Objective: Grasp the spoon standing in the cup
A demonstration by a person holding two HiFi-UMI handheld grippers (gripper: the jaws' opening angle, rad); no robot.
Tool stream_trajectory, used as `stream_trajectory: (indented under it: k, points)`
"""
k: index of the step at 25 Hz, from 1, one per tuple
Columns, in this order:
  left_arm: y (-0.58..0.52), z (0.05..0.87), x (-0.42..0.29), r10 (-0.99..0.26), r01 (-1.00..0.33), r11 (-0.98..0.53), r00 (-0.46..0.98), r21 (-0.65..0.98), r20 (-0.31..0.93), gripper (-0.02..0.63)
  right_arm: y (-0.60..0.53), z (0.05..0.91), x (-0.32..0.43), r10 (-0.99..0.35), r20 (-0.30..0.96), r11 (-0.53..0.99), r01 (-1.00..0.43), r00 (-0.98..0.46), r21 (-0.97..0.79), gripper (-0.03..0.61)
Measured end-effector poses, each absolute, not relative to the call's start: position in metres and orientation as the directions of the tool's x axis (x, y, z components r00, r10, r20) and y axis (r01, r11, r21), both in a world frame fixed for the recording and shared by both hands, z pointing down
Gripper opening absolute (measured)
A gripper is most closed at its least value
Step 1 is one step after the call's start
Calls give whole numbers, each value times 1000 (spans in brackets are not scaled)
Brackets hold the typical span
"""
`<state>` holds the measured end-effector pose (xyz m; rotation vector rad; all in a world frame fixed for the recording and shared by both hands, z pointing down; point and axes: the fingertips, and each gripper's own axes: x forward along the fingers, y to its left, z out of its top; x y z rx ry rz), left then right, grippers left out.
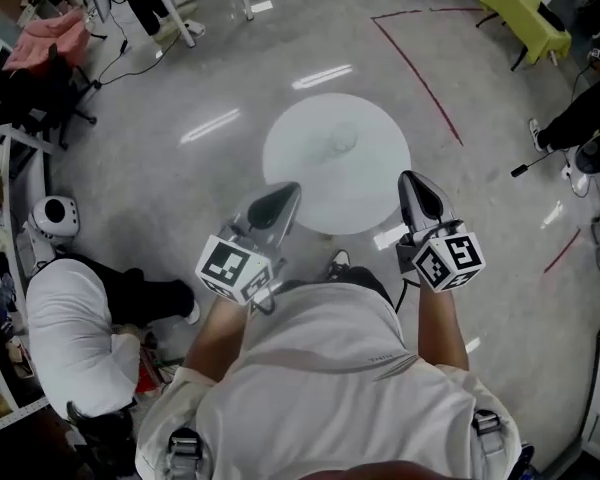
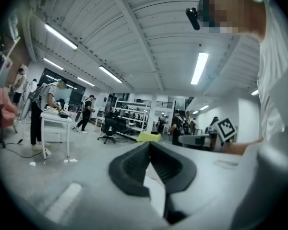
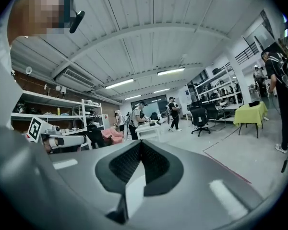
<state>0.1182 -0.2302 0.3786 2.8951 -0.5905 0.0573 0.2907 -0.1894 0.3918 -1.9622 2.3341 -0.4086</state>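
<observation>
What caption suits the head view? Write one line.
Left gripper and right gripper, both shut, at the edge of a table with a cup.

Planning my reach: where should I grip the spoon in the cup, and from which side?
Take the handle above the rim of the cup, from straight above: that is likely its only free part. The spoon is too faint in the head view to tell its lean. The cup stands mid-table. The left gripper and right gripper are both shut; open one first.
</observation>
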Motion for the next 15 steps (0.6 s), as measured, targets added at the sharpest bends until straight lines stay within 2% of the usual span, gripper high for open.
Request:
stream_trajectory:
  k: [4, 9, 15]
  points:
    - [-257, 386, 153, -443, -452, -873, 892, 181, 93, 2, -230, 408, 337, -957, 161, 196, -946, -242, -258, 6]
    - [-286, 406, 149, -468, -487, -850, 873, 200, 137, 2, -283, 424, 332, -926, 217, 257, -938, -308, -233, 6]
    - [-320, 415, 142, -475, -496, -838, 868, 228, 144, 2, -342, 462, 316, -811, 443, 347, -924, -382, -162, 8]
